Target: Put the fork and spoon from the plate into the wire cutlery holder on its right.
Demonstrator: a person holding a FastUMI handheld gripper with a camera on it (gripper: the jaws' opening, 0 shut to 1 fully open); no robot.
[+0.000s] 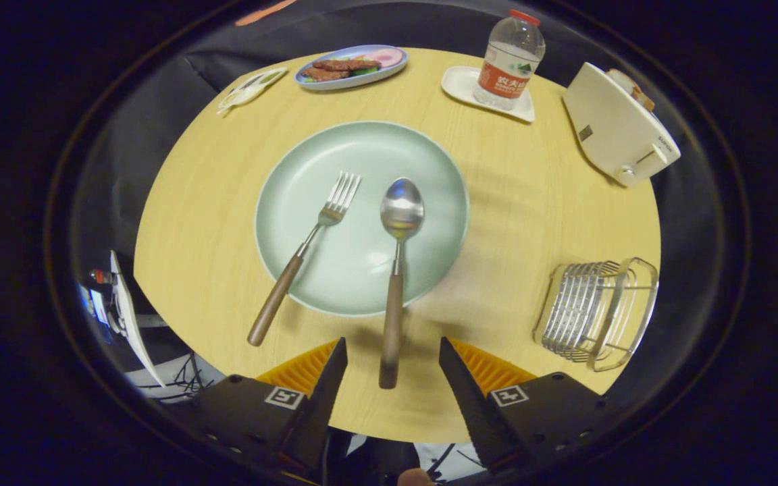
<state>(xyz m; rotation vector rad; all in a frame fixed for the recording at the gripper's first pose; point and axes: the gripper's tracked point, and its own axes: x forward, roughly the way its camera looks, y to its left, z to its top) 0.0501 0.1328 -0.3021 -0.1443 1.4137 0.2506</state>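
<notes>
A pale green plate (308,175) lies in the middle of the round wooden table. On it rest a fork (304,251) and a spoon (397,256), both with brown wooden handles that stick out over the plate's near rim. The wire cutlery holder (595,312) stands to the plate's right, near the table edge. My gripper (393,358) is open, hovering above the table. The end of the spoon's handle lies between the fingertips, below them, with neither finger touching it. The fork's handle ends to the left of the left finger.
At the far side stand a water bottle (510,61) on a small white tray (460,84), a white toaster (615,128), a blue plate of food (352,66) and a small white dish (250,88). The table edge (159,297) curves close to the fingers.
</notes>
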